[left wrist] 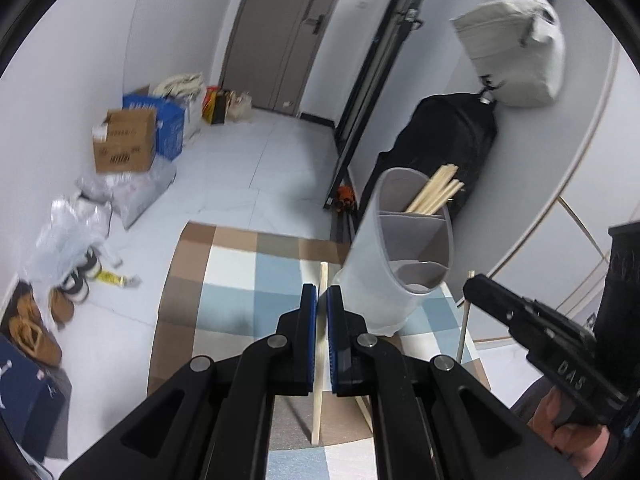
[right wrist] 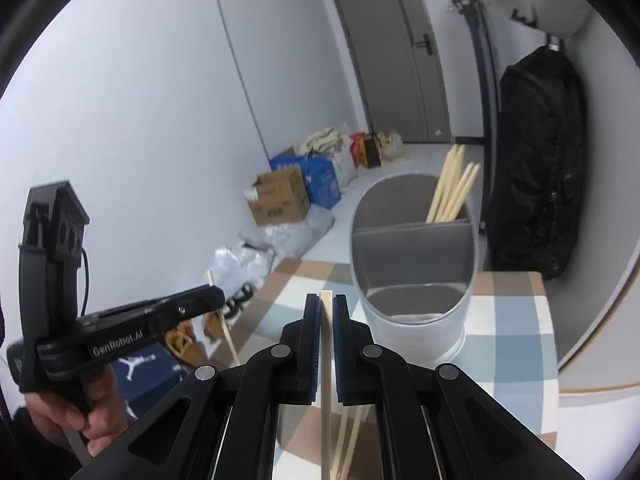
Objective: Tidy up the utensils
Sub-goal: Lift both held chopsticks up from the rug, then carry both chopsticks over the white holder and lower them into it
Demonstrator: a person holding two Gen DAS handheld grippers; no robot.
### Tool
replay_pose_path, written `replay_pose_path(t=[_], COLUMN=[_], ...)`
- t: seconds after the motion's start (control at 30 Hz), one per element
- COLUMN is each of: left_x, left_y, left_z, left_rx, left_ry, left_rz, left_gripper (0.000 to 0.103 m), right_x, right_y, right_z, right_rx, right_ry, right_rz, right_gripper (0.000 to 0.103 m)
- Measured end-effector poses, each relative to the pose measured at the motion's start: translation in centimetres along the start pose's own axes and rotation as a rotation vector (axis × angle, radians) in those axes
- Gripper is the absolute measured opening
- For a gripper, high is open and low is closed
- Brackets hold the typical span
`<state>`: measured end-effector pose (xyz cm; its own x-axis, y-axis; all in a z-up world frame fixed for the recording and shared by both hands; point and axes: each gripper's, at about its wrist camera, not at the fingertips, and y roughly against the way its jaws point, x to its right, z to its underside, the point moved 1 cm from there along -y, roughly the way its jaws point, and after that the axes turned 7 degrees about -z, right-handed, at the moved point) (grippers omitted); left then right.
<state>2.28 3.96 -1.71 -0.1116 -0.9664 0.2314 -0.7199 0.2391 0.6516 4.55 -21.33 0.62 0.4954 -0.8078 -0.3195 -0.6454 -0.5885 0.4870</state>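
A translucent white utensil holder (left wrist: pixel 394 252) with grey dividers stands on a checkered cloth (left wrist: pixel 248 276); several wooden chopsticks (left wrist: pixel 434 194) lean in its far compartment. My left gripper (left wrist: pixel 322 292) is shut on one wooden chopstick (left wrist: pixel 320 360), held upright just left of the holder. My right gripper (right wrist: pixel 327 300) is shut on another chopstick (right wrist: pixel 326 364), held upright just in front of the holder (right wrist: pixel 414 256). More chopsticks (right wrist: pixel 352 436) lie on the cloth below it. The left gripper (right wrist: pixel 218 294) with its chopstick (right wrist: pixel 224 328) shows in the right wrist view; the right gripper (left wrist: pixel 474 284) shows in the left wrist view.
A black bag (left wrist: pixel 440 148) and a grey bag (left wrist: pixel 516 48) hang on the right wall behind the holder. Cardboard and blue boxes (left wrist: pixel 126 144), plastic bags and shoes (left wrist: pixel 60 304) line the floor at the left. A grey door (left wrist: pixel 288 32) is at the back.
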Motion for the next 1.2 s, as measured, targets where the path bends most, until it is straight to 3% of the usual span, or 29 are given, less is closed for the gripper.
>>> replay_pose_path(t=[0.2, 0.47, 1.2], left_x=[1.2, 3.4, 8.2], left_y=[0.4, 2.2, 2.7], left_z=[-0.1, -1.9, -12.7], left_rx=[-0.008, 0.036, 0.11], left_ry=[0.01, -0.059, -0.113], left_rz=[-0.006, -0.039, 0.002], left_gripper=[0.001, 0.001, 0.001], right_x=[0.6, 1.6, 5.3], right_y=[2.9, 4.5, 3.4], right_z=[-0.9, -3.0, -16.0], right_rx=[0.089, 0.178, 0.357], right_ry=[-0.016, -0.035, -0.074], right_rz=[-0.001, -0.005, 0.011], right_gripper=[0.005, 0.005, 0.005])
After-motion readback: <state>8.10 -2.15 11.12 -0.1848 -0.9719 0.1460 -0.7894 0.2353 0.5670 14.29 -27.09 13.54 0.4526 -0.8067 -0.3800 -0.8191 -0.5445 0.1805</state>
